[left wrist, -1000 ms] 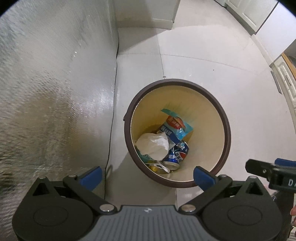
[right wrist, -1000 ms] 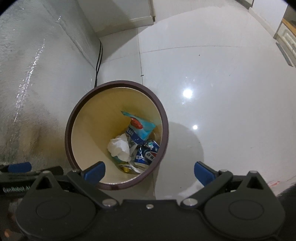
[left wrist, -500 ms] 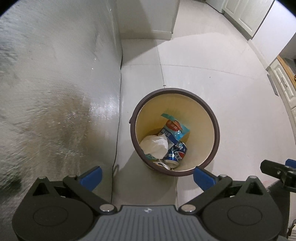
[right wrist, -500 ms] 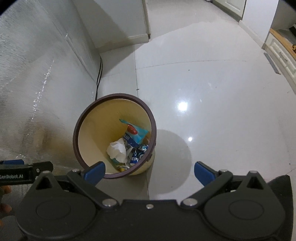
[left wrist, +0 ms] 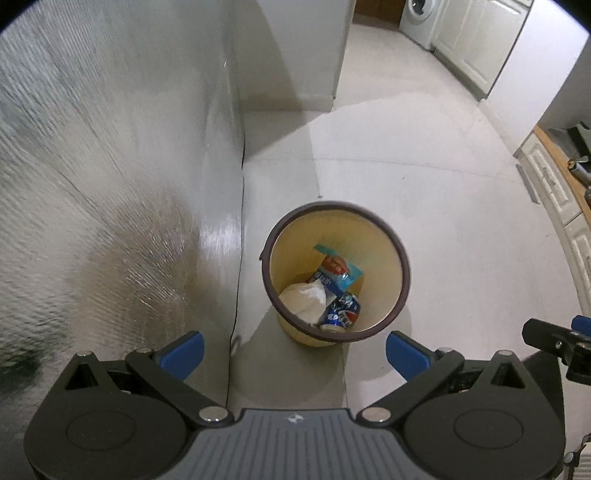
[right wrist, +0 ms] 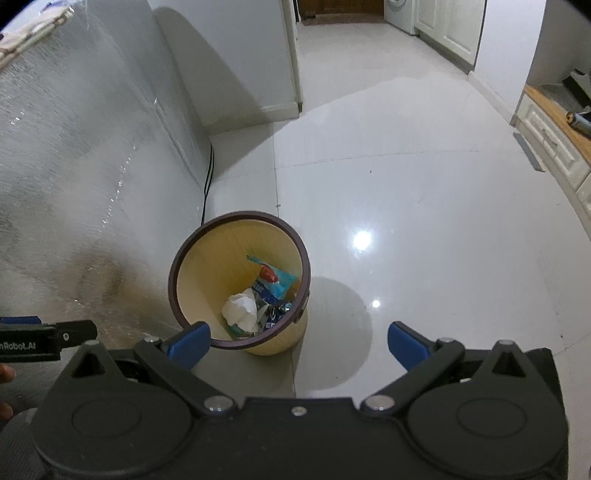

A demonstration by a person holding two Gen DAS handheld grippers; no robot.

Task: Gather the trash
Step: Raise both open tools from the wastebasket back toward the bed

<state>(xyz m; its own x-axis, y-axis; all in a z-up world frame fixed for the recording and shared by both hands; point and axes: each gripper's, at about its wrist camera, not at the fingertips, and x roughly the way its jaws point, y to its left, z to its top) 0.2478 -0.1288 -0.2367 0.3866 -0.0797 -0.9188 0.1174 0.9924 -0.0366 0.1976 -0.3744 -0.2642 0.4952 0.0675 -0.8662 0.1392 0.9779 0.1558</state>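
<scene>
Both grippers hang high above a tiled kitchen floor, each spread wide with nothing between its blue-tipped fingers. The left gripper [left wrist: 293, 349] looks almost straight down; at the right edge of its view the black tip of the right gripper [right wrist: 299, 343] pokes in, and in the right wrist view the left one shows the same way at the left edge, with a fingertip of the person's hand [right wrist: 5, 373] just beneath it.

Below and ahead of both stands the waste bin [left wrist: 334, 206], a round cream bucket with a dark brown rim, upright on the white floor [left wrist: 443, 221] and close beside a silvery textured panel [left wrist: 110, 166] that fills the left of both views. A thin dark cable [right wrist: 208, 173] runs down where panel and floor meet.

The trash lies at the bottom of the bin: a crumpled white tissue [left wrist: 304, 295] toward the panel side, a crushed blue drink can [left wrist: 341, 308] touching it, and a light-blue snack wrapper [left wrist: 338, 264] with a red patch leaning against the far inner wall. Something metallic may sit beneath the tissue, though the right wrist view is too small to be sure.

Farther off, a white wall block [left wrist: 295, 55] casts a shadow across the tiles. White cabinets [left wrist: 476, 44] line the far right, a washing machine [left wrist: 417, 18] stands in the far corner, and a wooden countertop [right wrist: 554, 114] shows at the right edge.
</scene>
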